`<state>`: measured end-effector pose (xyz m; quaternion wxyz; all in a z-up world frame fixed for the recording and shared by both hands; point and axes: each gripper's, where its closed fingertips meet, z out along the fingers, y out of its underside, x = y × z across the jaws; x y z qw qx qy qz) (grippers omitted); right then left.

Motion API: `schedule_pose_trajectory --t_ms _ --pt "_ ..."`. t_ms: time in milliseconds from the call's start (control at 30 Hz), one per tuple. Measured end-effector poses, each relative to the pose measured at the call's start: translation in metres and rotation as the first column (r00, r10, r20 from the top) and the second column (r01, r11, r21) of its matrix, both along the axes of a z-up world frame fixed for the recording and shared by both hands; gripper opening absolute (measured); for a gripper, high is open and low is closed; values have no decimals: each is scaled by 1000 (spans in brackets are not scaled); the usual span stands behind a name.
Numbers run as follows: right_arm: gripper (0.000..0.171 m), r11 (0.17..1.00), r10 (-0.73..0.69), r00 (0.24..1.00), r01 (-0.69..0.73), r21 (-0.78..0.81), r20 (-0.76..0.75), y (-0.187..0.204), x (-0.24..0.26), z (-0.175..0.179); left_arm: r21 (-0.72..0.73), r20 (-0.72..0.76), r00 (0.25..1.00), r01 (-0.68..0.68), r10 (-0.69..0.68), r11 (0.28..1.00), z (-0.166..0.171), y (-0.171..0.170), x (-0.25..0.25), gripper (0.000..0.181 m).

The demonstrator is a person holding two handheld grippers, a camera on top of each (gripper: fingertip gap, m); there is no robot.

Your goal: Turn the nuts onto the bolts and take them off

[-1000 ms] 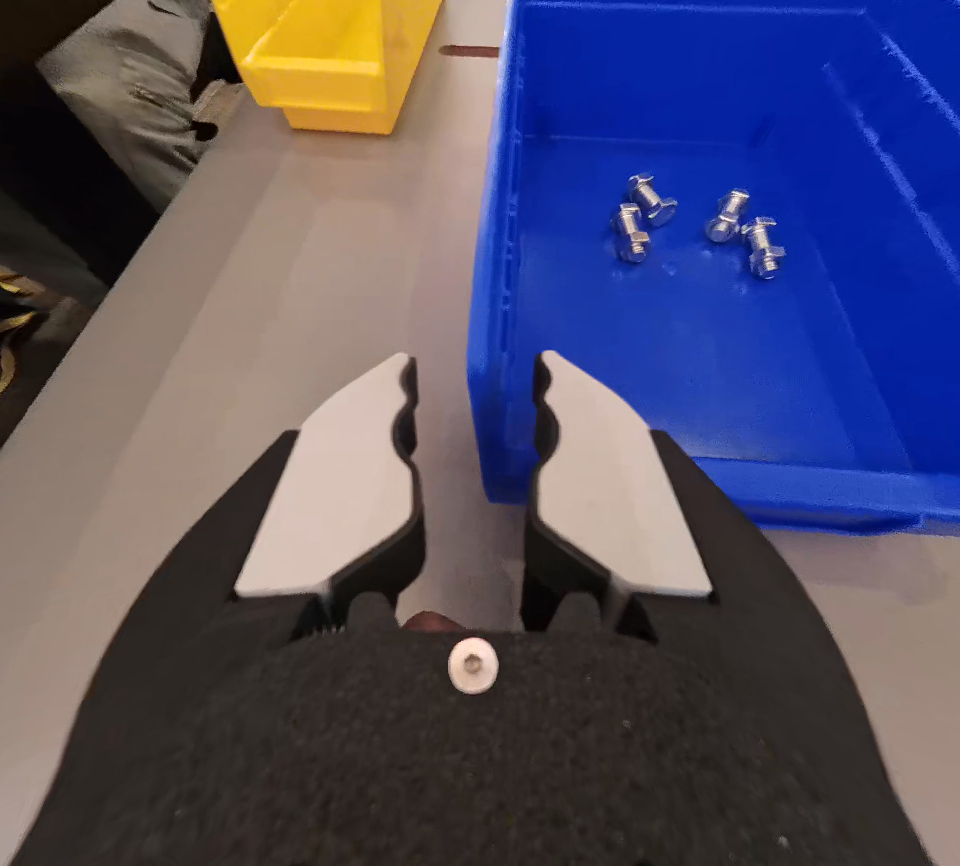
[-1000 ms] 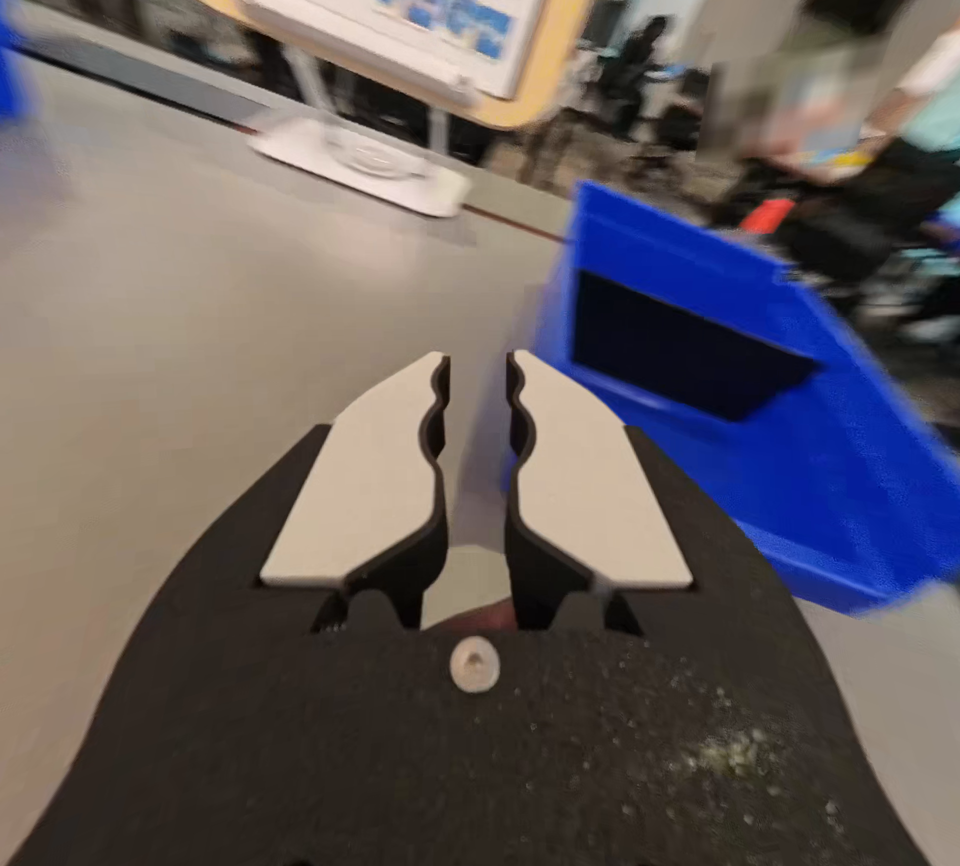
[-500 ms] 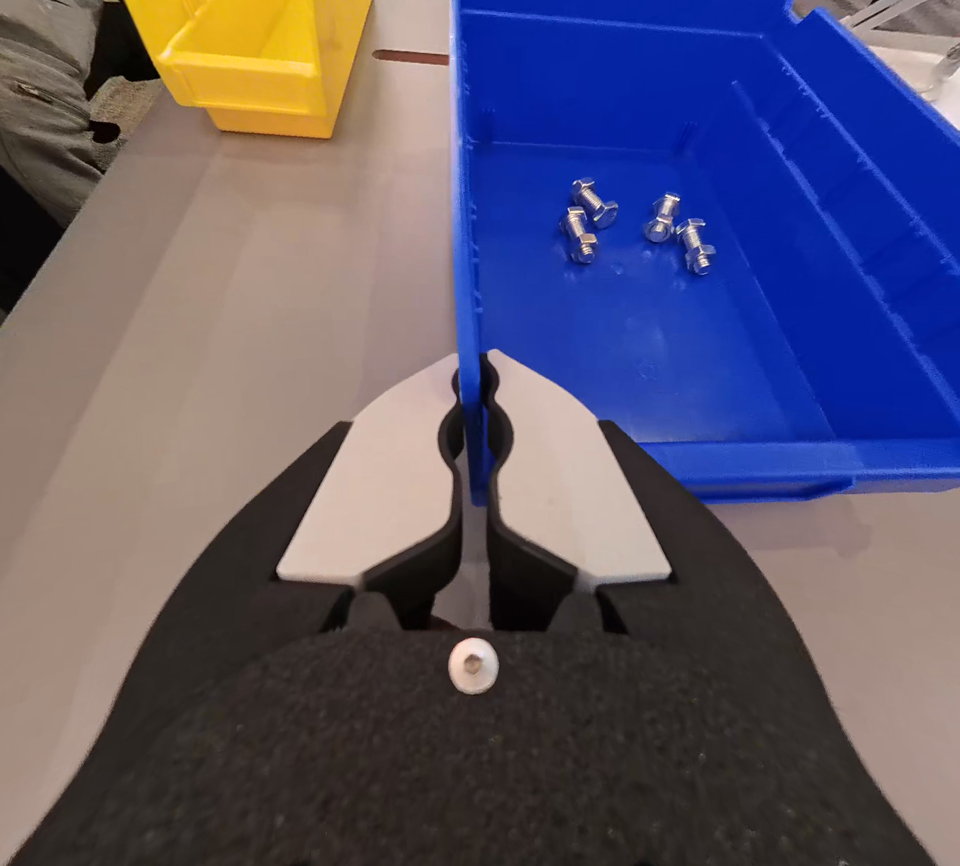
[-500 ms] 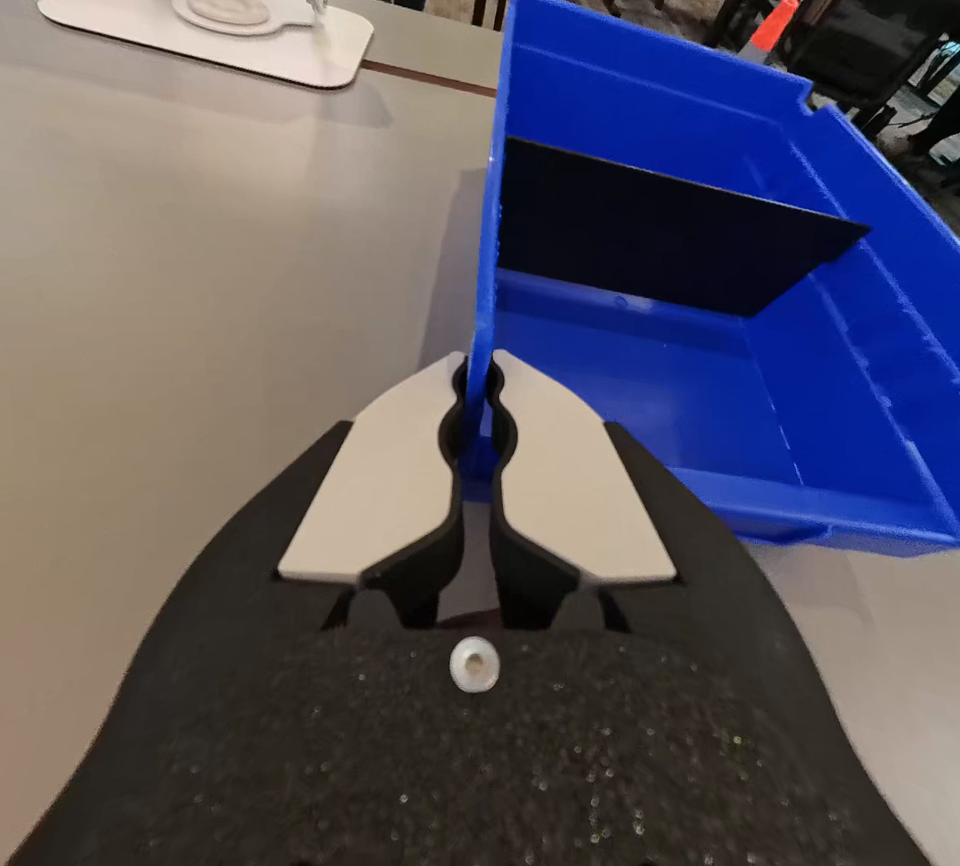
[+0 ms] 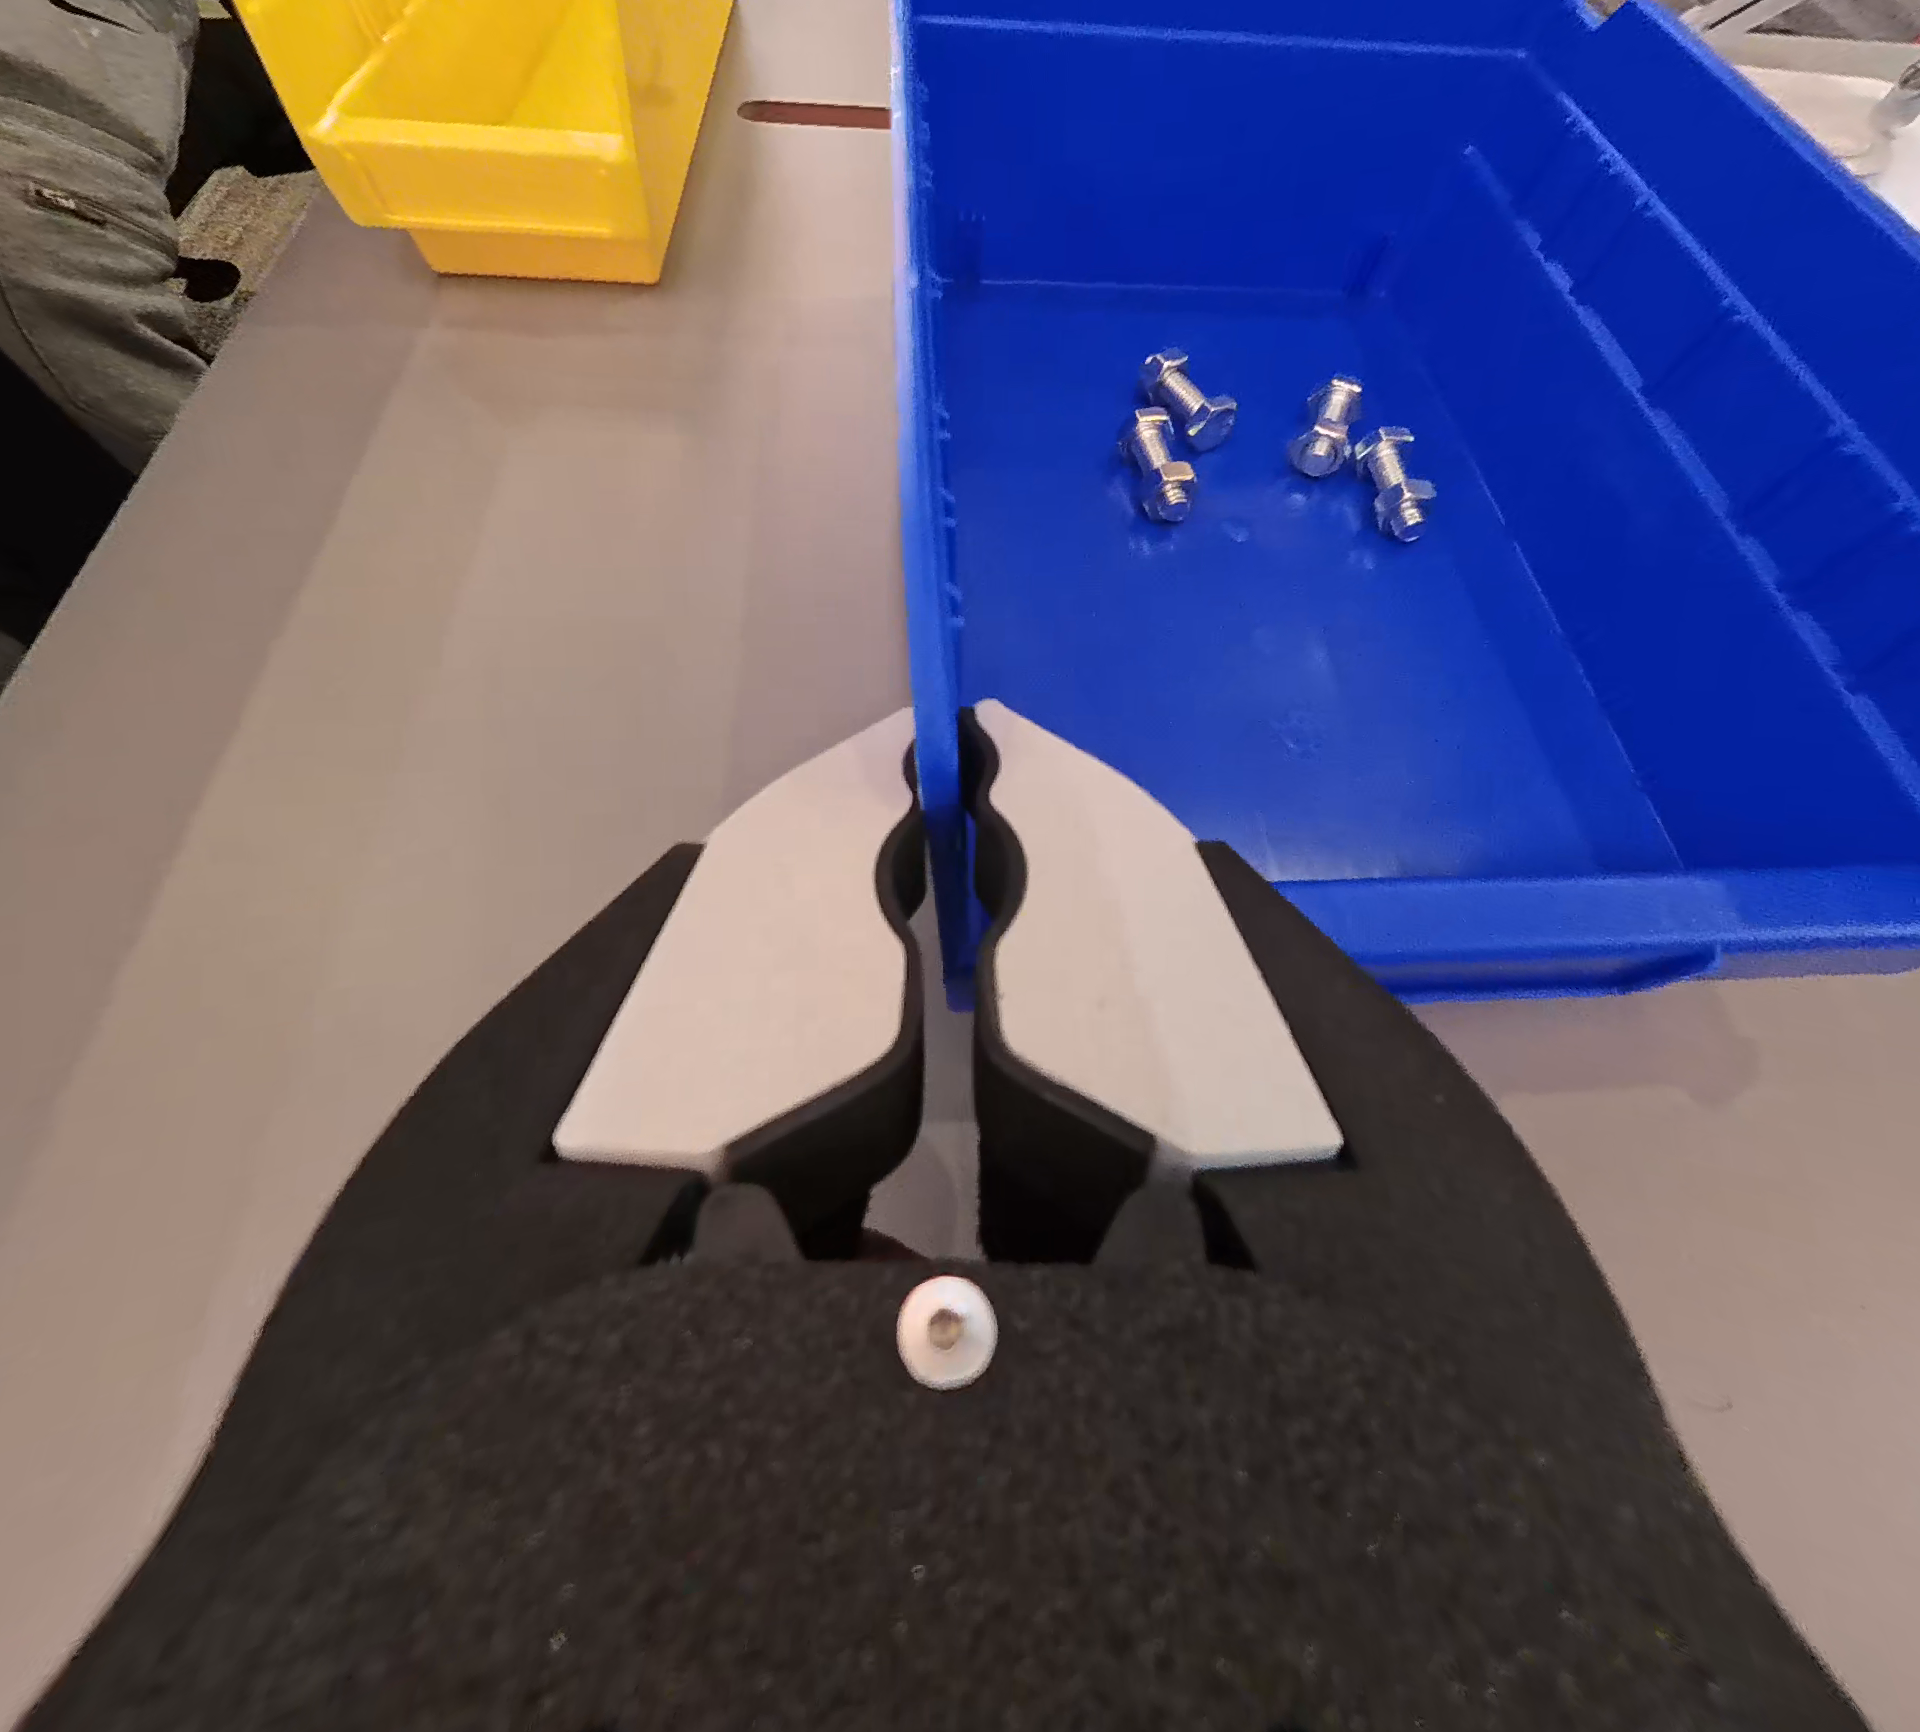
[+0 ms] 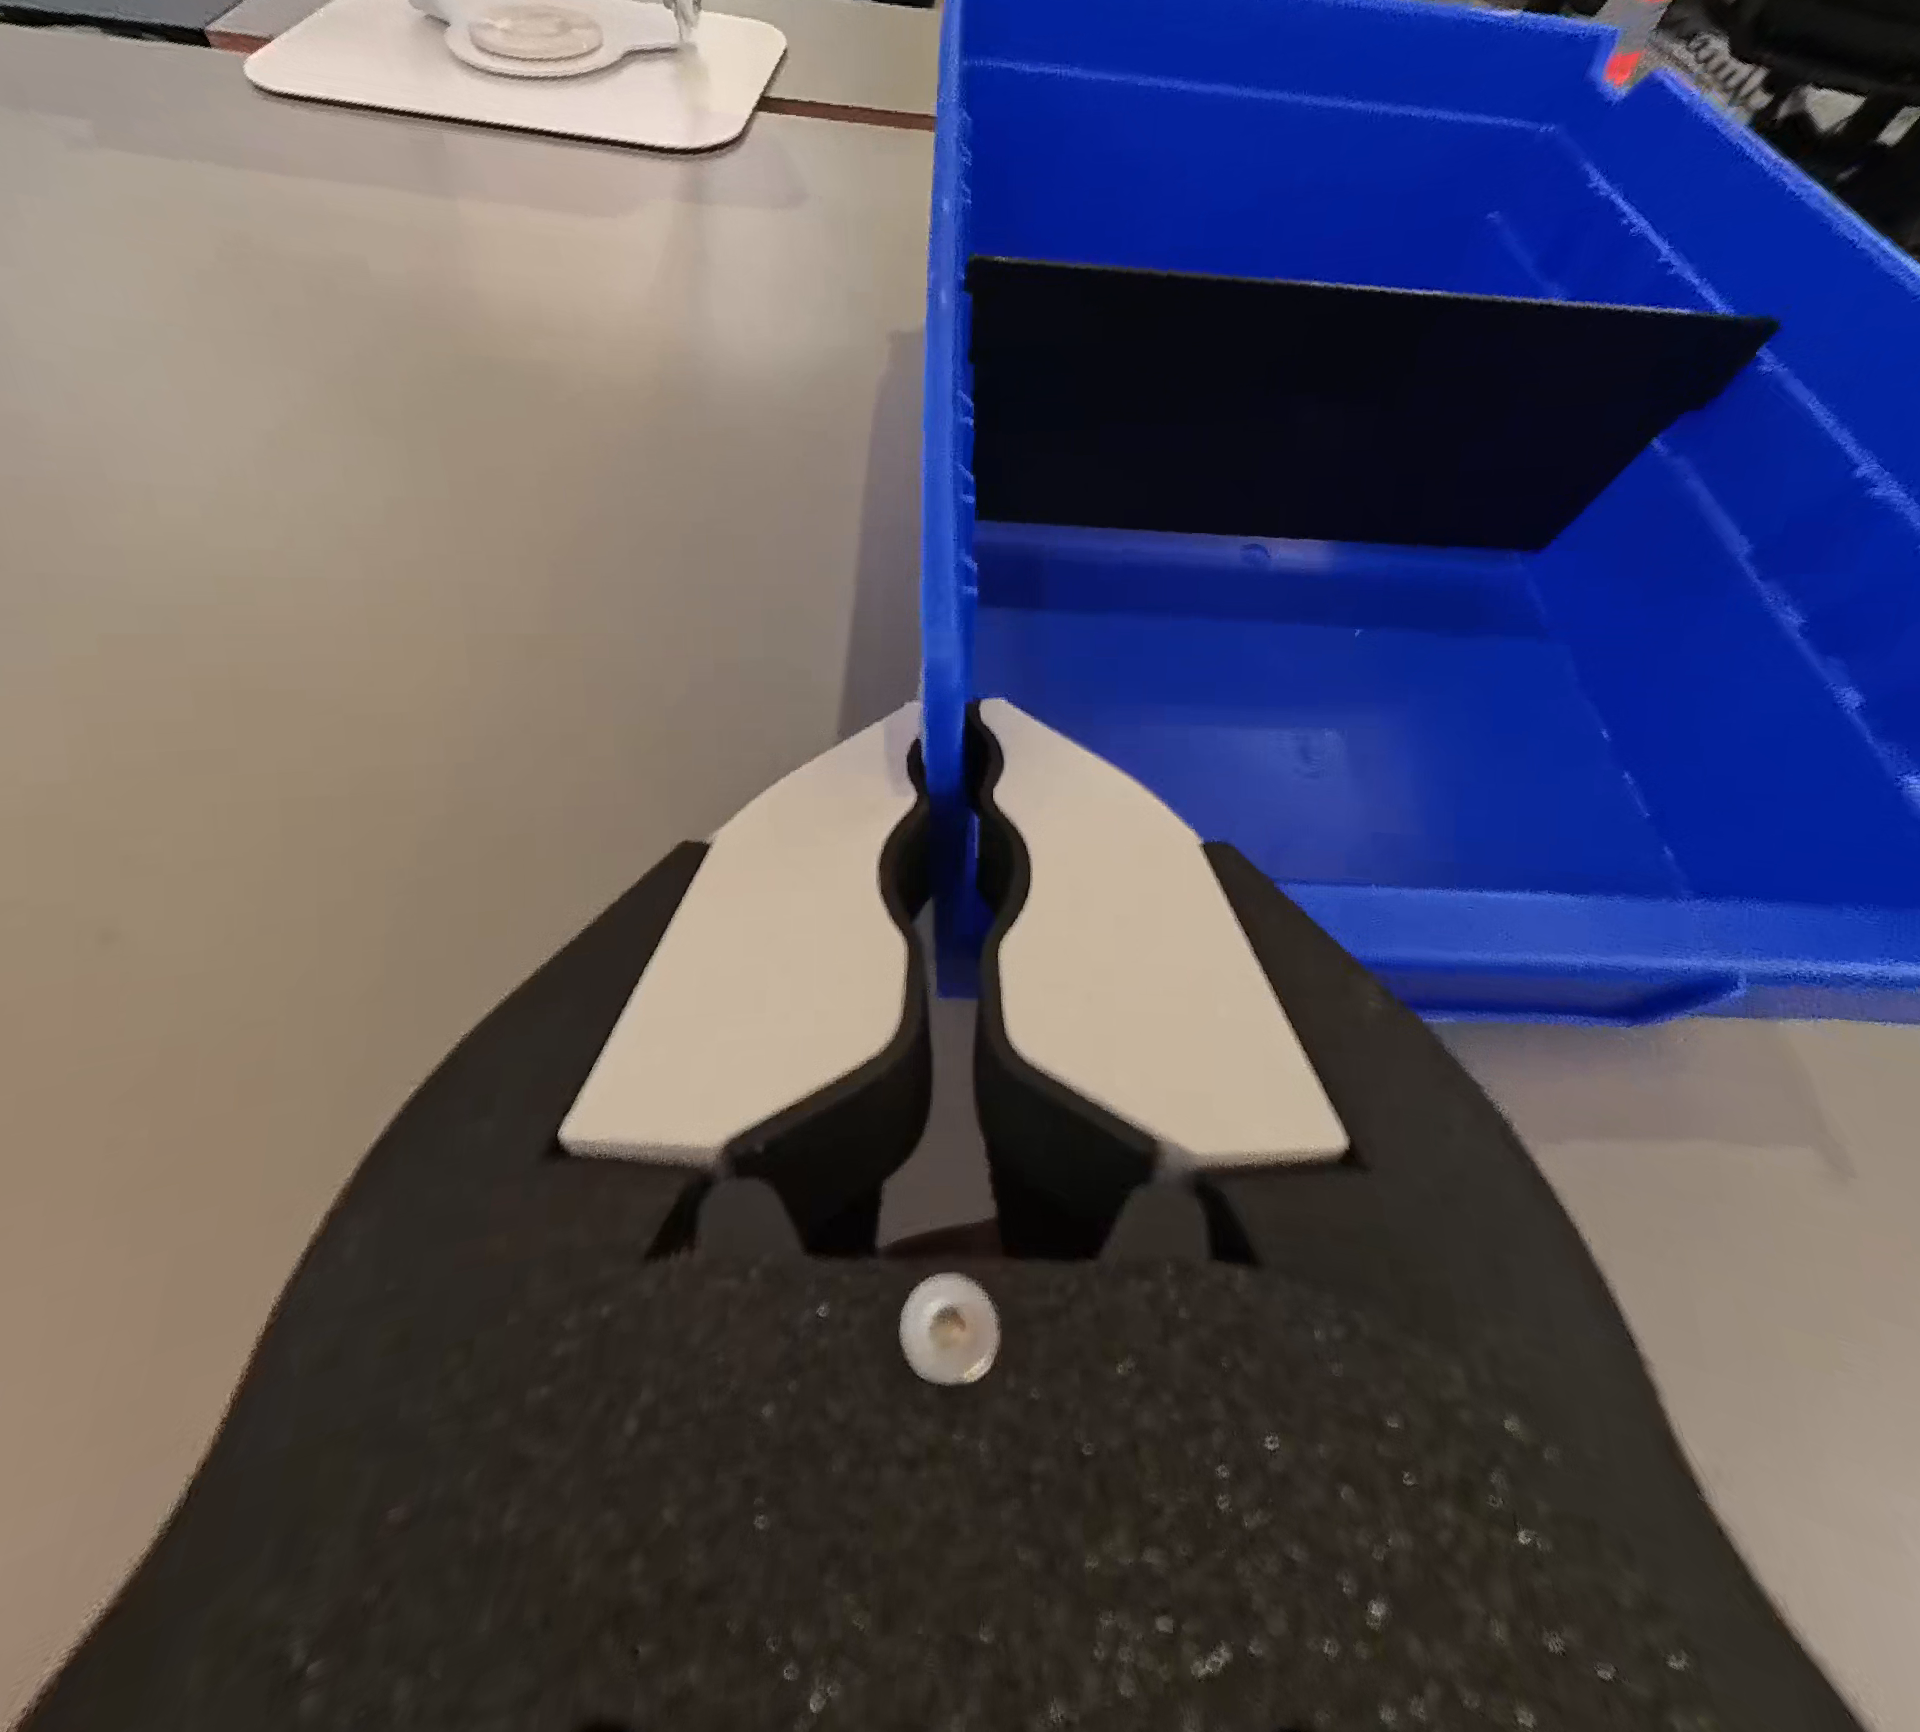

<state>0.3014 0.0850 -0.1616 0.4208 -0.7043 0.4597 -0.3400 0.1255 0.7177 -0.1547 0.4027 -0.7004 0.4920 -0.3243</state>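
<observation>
Left gripper [image 5: 940,726] pinching near corner wall of blue bin [image 5: 925,332]; right gripper [image 6: 945,721] pinching wall of divided blue bin [image 6: 948,332], a separate one

Four nutted bolts [image 5: 1174,451] lie loose on first bin floor, untouched

Step, likely: positioning bins before unthreading

Next: release walls, reach for one bolt

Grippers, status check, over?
Left gripper clamped on bolt bin wall. Right gripper clamped on divided bin wall. Four bolts untouched. Nothing blocking.
</observation>
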Motion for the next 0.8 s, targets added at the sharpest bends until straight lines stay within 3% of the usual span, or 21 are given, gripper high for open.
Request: schedule_pose_trajectory --t_ms 100,167,267,333,433,600,700,800 --pt "10 999 8 1000 -7 -32 17 1 -1 1 20 -4 1000 -15 15 1000 -1 0 -2 7" --pt "31 998 13 998 -8 -70 64 3 -6 9 62 -12 999 -46 47 997 1 -1 -8 38" --pt "35 993 -28 981 50 -109 192 -3 -18 38 160 106 990 -105 89 982 36 -17 -23 47" --pt "34 996 -10 965 32 -79 262 4 -28 61 175 223 975 -54 14 983 63 -56 -21 55" --pt "35 994 104 952 -112 10 289 40 -39 81 138 359 924 85 -130 987 85 -139 -2 58" --pt "49 946 268 932 -303 116 245 102 -29 74 186 343 902 209 -263 960 65 -252 42 68" --pt "57 930 312 933 -339 140 181 121 -17 56 196 295 912 235 -286 952 47 -286 61 70" --pt "56 949 266 946 -291 122 185 113 -1 47 173 276 921 234 -275 957 32 -296 73 67"
